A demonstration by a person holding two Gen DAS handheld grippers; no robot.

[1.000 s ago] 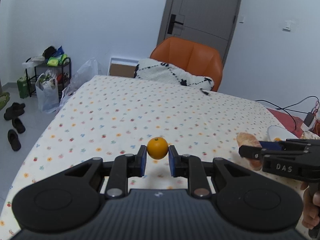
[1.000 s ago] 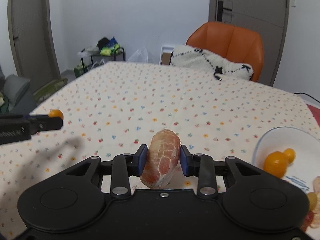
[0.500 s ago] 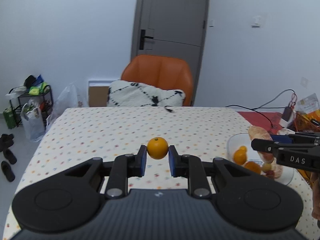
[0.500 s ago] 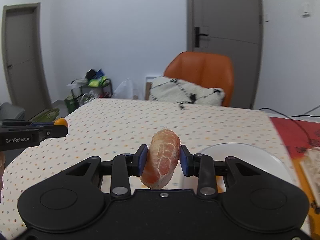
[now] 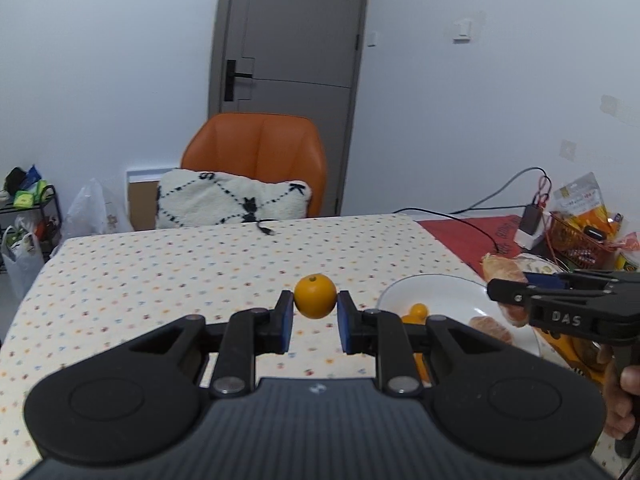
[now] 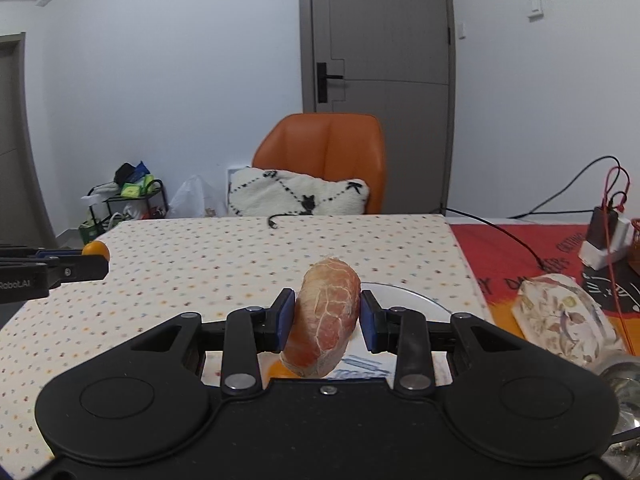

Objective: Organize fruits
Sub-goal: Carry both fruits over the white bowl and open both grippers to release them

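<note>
- Left wrist view: the left tool (image 5: 315, 312) is gripping a small round orange citrus fruit (image 5: 315, 295) between its blue pads, holding it above the dotted-cloth counter (image 5: 160, 264).
- At 3 o'clock of that fruit, a white round plate (image 5: 432, 292) is sitting on the counter, carrying small orange fruits (image 5: 418, 311) and a peeled segment (image 5: 490, 328).
- At the 3 o'clock edge, the right tool (image 5: 504, 294) is reaching in over the plate's far side.
- Right wrist view: the right tool (image 6: 327, 316) is clamping a peeled pinkish-orange citrus segment with white pith (image 6: 325, 316), tilted, over the white round plate (image 6: 404, 294).
- At 9 o'clock, the left tool (image 6: 94, 262) is carrying the small orange fruit (image 6: 96, 250).
</note>
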